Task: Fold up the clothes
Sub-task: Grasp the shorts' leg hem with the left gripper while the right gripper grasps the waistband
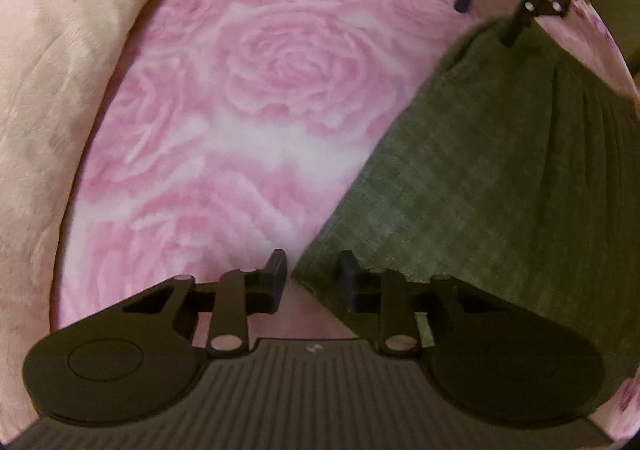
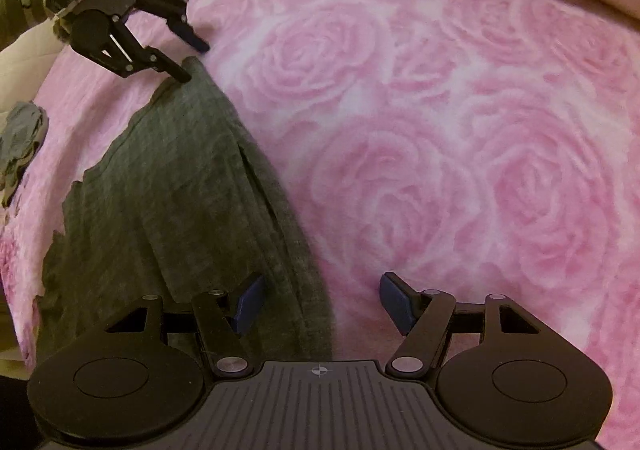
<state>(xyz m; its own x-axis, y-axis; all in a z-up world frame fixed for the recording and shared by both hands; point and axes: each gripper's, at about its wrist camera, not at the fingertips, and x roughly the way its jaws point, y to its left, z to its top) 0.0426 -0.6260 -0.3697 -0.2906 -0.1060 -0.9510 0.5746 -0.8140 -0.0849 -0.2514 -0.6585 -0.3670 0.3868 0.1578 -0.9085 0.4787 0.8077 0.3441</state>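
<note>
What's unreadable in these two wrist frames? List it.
- Dark grey knitted garment: near edge hidden behind the left gripper body in the left wrist view; garment type unclear.
- Same garment: near end hidden behind the right gripper in the right wrist view.
- Grey crumpled item: cut by the left edge of the right wrist view, unidentifiable.
- Contact between the fingertips and the cloth or the pink rose-print blanket: not discernible.
</note>
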